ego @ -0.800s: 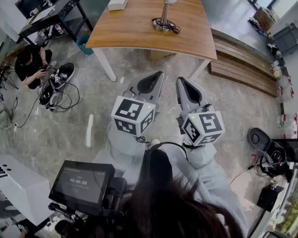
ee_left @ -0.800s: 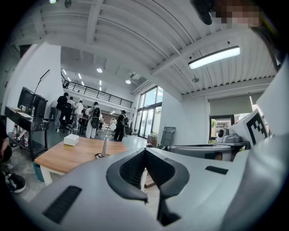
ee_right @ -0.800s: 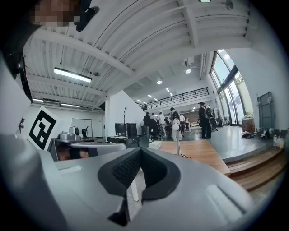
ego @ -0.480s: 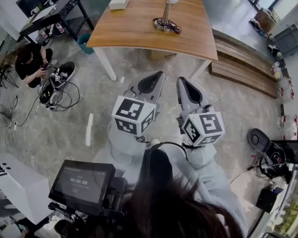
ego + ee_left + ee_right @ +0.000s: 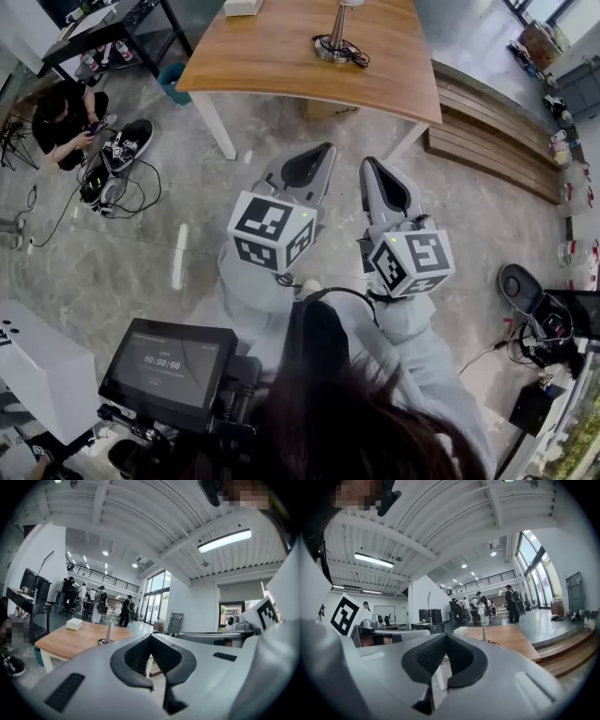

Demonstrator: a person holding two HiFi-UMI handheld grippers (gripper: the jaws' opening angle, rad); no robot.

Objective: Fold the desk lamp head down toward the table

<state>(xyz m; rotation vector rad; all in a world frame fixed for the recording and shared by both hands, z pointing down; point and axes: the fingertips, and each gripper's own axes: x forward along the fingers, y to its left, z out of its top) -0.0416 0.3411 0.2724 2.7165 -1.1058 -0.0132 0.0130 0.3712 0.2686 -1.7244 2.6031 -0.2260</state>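
The desk lamp stands on the wooden table ahead, its round base ringed by a black cable; the head is cut off at the top of the head view. Its upright pole shows in the left gripper view, and its pale head sits on top of the pole in the right gripper view. My left gripper and right gripper are held level side by side over the floor, well short of the table. Both are shut with nothing between the jaws.
A white box lies on the table's far left. Wooden steps run along the right. A person sits on the floor at left beside cables and gear. A monitor hangs near my body, and several people stand beyond the table.
The head view has drifted slightly. Both grippers stay shut, side by side, in nearly the same place.
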